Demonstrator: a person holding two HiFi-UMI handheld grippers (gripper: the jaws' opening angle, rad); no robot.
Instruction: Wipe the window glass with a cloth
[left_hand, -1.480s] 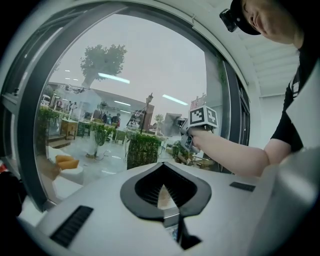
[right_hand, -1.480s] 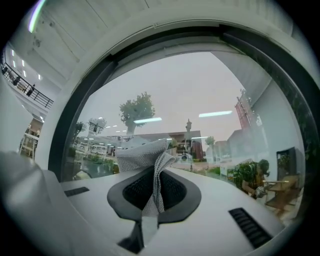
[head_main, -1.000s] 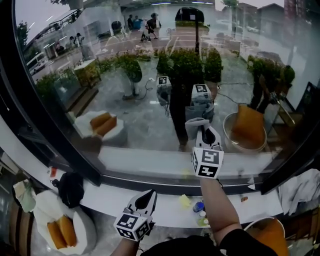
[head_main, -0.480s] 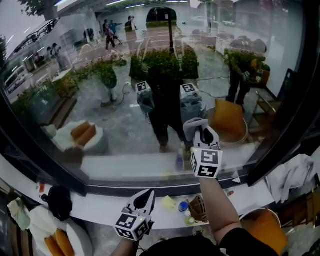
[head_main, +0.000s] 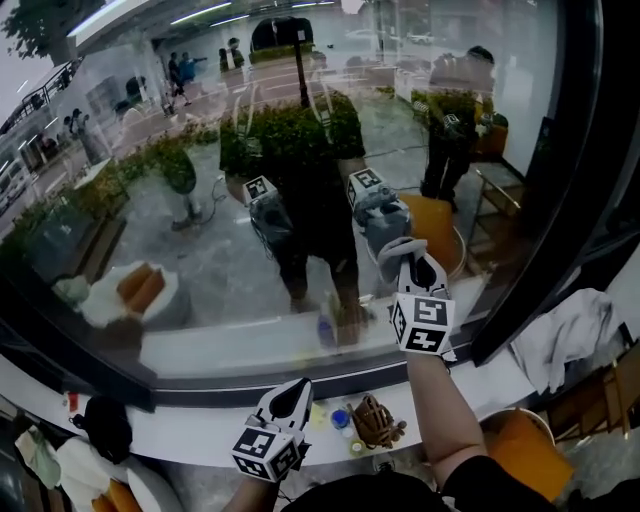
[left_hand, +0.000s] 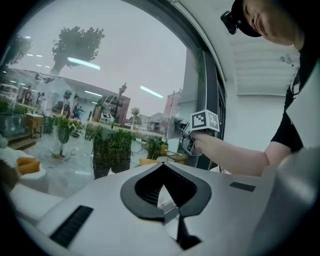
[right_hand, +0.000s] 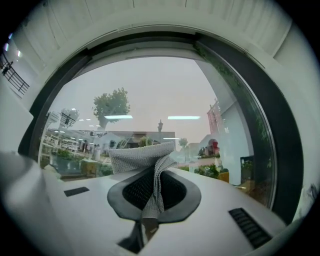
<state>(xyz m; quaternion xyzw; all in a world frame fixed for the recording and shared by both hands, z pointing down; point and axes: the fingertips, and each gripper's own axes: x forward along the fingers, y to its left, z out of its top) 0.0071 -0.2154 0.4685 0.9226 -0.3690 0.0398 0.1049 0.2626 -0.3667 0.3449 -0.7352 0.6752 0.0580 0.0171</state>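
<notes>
Grip on the grey woven cloth (right_hand: 144, 156) was made by the right gripper (right_hand: 151, 196), whose jaws were pressed together on the bunched middle of the fabric. A folded flap stood free ahead of the jaw tips. This hold probably served to present a soft pad to the large curved window glass (head_main: 190, 200) and to keep the hard jaws off the pane. The cloth (head_main: 393, 250) lay at the lower right part of the glass, near the dark window frame (head_main: 520, 250); contact with the pane could not be confirmed. The left gripper (head_main: 291, 398) was held below the glass, over the white sill (head_main: 190, 425). Its jaws were closed with nothing between them, apparently parked clear of the wiping path. Several small coloured items (head_main: 350, 422) rested on the sill below the glass.
</notes>
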